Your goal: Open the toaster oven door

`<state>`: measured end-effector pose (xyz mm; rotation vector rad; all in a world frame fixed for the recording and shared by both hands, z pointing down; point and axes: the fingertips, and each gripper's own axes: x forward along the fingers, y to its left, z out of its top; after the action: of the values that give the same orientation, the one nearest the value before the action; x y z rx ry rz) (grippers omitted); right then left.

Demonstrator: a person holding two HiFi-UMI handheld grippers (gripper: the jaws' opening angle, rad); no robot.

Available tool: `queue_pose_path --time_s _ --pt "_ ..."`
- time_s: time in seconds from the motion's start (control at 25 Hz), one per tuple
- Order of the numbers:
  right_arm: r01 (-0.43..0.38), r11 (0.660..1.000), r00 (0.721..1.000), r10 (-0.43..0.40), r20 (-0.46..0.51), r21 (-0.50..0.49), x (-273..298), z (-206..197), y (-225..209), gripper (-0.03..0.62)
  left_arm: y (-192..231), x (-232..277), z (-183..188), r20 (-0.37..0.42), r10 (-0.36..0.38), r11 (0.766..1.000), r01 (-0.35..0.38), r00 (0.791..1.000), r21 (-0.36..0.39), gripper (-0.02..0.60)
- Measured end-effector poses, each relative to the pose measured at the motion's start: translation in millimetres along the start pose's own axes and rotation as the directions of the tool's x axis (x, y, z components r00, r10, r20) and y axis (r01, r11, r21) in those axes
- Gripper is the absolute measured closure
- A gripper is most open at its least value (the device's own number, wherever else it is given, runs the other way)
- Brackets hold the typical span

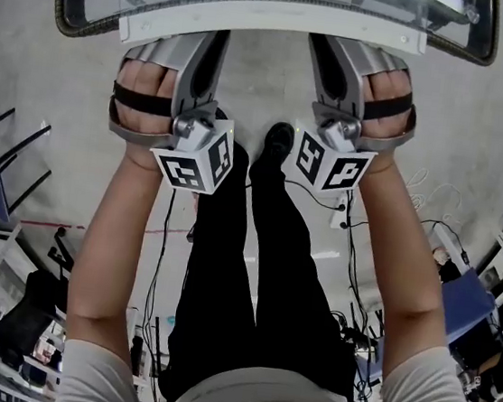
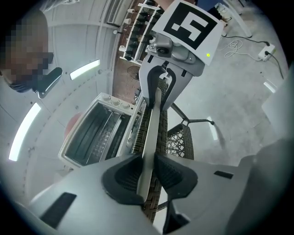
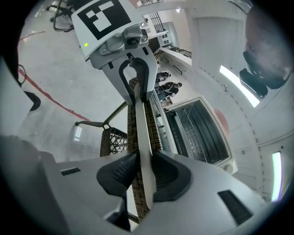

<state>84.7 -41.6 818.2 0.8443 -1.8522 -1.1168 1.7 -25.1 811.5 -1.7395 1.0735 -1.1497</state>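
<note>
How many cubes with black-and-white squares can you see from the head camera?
2. The left cube sits just below the person's left hand, and the right cube just below the right hand. None seems hidden.

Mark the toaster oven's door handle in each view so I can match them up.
Head view: the door handle is the white bar across the top, gripped by the left gripper and the right gripper.
Left gripper view: centre, running up from between the jaws.
Right gripper view: centre, again rising from between the jaws.
Shared landmark: the dark woven rim behind the handle.
</note>
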Motion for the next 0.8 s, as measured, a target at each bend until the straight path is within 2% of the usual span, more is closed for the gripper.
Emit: queue_pose_path --time_s 0.36,0.6,0.8 --pt "-0.032 0.999 0.999 0.032 -0.005 0.024 -1 0 3 0.5 -3 -2 0 0.009 -0.036 0.999 0.036 0.999 -0.025 0.479" --pt "-0.089 0.991 0.996 0.089 0.002 0.1 -8 0 2 0.493 0 -10 3 0.022 -0.08 0.993 0.082 0.997 -0.084 0.477" --pt "-0.128 0.974 0.992 0.127 0.017 0.187 -20 17 -3 0.508 13 -24 15 0.048 -0.092 0.988 0.098 0.995 -0.118 0.479"
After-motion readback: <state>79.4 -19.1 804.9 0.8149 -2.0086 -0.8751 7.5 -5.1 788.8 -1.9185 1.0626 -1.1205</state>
